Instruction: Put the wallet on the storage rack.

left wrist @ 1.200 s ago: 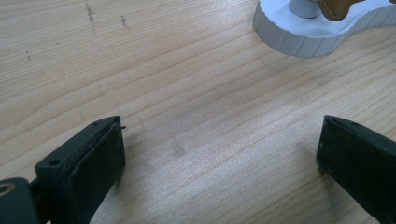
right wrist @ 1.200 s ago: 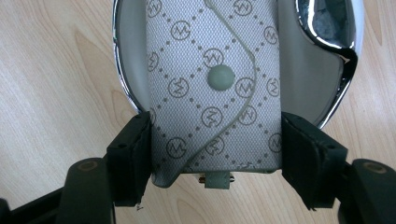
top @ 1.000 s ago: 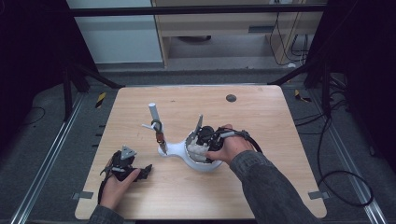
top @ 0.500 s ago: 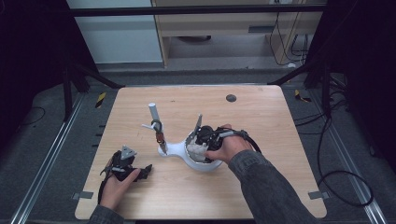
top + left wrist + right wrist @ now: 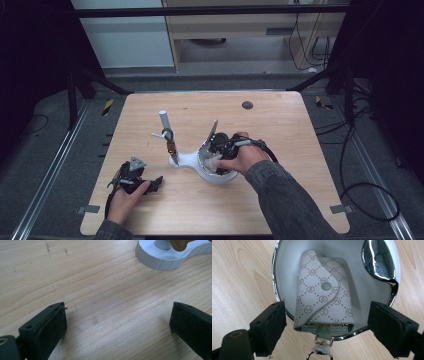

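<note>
Right gripper view shows the right tongs [image 5: 325, 327] just opened, the key pouch [image 5: 323, 298] lying loose between them, pointing straight ahead in the white dish [image 5: 287, 257]. Left tongs [image 5: 117, 325] sit open on the desk [image 5: 100, 285], far off

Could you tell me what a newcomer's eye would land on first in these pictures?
Probably the patterned key pouch lying in the white, chrome-rimmed dish, with the right gripper right above it; its jaws have just been opening and stand apart on either side of the pouch. Next, the white stand left of the dish, with a brown strap hanging from it. The left gripper rests open on the table at the near left.
</note>
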Demonstrator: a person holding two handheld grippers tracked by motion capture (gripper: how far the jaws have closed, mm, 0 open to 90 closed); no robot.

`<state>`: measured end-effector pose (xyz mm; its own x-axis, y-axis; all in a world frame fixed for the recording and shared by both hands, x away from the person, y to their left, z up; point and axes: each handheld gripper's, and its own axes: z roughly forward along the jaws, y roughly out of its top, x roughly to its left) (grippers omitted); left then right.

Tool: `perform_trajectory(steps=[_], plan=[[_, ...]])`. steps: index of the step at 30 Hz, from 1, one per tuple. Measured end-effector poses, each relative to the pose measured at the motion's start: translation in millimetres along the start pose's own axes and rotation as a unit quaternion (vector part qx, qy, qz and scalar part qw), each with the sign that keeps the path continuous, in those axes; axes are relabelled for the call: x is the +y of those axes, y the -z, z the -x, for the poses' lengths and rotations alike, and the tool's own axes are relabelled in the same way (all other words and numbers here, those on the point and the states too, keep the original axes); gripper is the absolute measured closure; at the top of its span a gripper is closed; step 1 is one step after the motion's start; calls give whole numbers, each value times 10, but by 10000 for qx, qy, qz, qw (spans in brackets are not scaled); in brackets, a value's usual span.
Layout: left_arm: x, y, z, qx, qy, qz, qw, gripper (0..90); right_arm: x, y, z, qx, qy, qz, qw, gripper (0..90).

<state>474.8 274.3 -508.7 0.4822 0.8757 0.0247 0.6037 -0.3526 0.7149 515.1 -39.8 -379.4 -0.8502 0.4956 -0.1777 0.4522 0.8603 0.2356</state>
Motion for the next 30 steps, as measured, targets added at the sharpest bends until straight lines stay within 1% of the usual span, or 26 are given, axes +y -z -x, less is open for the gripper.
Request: perform_trajectory(steps=[6, 9, 14, 16, 24, 29, 30], plan=[[0, 0, 0, -1, -2, -2, 10000, 4, 7, -5, -21, 55, 54, -17, 10000, 168], [0, 0, 0, -1, -2, -1, 10000, 4, 12, -4, -31, 69, 23, -22, 10000, 169], [0, 0, 0, -1, -1, 0, 10000, 3, 11, 0, -37, 83, 69, -8, 9999, 168], [0, 0, 0, -1, -2, -1, 10000, 4, 8, 8, -43, 78, 41, -11, 10000, 167], [0, 0, 0, -1, -2, 1, 10000, 4, -46, 80, -71, 80, 20, 101, 9999, 138], [0, 0, -1, -2, -5, -2, 10000, 3, -110, 140, -78, 120, -33, 237, 9996, 126], [0, 0, 0, -1, -3, -1, 10000, 3, -128, 152, -73, 99, -21, 272, 9996, 124]])
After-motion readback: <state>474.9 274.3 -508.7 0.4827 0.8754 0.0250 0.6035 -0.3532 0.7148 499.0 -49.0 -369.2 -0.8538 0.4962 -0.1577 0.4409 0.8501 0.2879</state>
